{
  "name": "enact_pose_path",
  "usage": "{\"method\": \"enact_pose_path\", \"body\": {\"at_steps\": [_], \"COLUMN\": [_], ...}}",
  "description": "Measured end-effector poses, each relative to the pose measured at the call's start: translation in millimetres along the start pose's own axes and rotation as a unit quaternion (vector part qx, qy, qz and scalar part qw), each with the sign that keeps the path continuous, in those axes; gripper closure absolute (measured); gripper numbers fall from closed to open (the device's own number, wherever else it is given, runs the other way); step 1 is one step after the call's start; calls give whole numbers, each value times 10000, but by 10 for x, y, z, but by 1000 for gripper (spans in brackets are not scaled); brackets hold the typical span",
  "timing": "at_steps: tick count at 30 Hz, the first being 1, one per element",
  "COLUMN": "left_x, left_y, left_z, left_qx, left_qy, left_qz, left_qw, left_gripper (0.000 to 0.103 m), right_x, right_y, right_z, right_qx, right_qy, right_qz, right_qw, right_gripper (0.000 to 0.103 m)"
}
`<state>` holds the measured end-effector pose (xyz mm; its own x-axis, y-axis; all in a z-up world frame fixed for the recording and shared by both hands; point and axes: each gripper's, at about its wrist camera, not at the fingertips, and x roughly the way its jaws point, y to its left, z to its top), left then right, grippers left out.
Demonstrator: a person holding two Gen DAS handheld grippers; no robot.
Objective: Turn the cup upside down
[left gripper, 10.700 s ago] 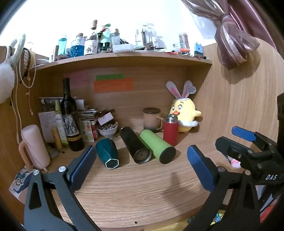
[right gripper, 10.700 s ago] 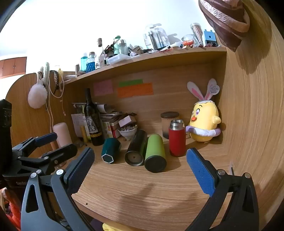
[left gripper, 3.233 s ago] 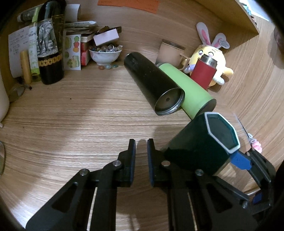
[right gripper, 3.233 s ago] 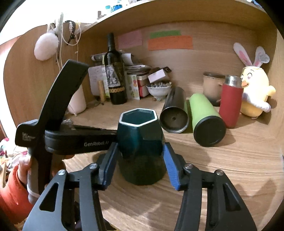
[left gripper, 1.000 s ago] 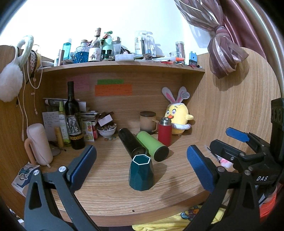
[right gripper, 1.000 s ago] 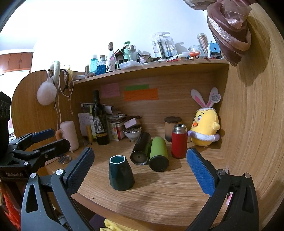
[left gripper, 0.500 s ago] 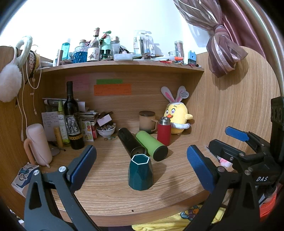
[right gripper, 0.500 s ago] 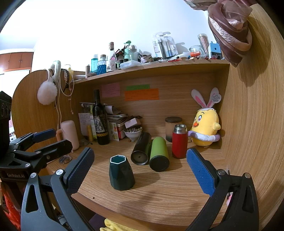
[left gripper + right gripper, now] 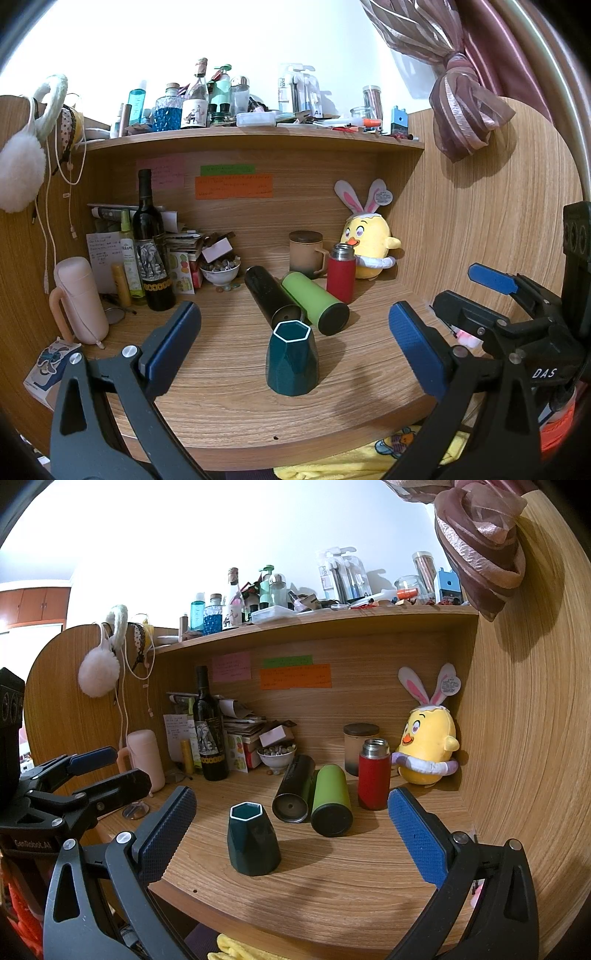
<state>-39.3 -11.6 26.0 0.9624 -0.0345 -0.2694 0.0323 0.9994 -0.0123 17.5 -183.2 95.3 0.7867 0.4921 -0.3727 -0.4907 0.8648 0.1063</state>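
A dark teal faceted cup [image 9: 291, 362] stands on the wooden desk with a white-edged hexagonal face on top; it also shows in the right wrist view [image 9: 252, 843]. My left gripper [image 9: 295, 347] is open and empty, held back from the cup near the desk's front edge. My right gripper [image 9: 291, 834] is open and empty too, also back from the cup. The right gripper's body shows at the right of the left wrist view [image 9: 517, 332]. The left gripper's body shows at the left of the right wrist view [image 9: 66, 790].
Behind the cup lie a black flask [image 9: 271, 295] and a green flask [image 9: 314, 302]; a red thermos [image 9: 340, 273] stands beside them. A wine bottle [image 9: 151, 251], a small bowl [image 9: 220, 271], a lidded mug [image 9: 306, 254], a plush chick [image 9: 367, 240] and a pink bottle [image 9: 79, 299] line the back and left.
Over the last second both grippers stay open and drift slightly; the cup stands still. Earlier the right gripper held the cup, and before that it lay on its side.
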Motion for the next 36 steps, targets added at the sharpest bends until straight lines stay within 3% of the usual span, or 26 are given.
{"method": "enact_pose_path", "body": {"at_steps": [36], "left_x": [35], "left_y": [-65], "left_z": [-10], "left_qx": [4], "left_qy": [76], "left_qz": [-53], "left_qw": [10000], "left_gripper": [0], "right_x": [4], "right_y": [27], "right_z": [-2], "right_qx": [-24], "right_qy": [1], "right_qz": [-8], "right_qw": [10000], "right_gripper": [0]}}
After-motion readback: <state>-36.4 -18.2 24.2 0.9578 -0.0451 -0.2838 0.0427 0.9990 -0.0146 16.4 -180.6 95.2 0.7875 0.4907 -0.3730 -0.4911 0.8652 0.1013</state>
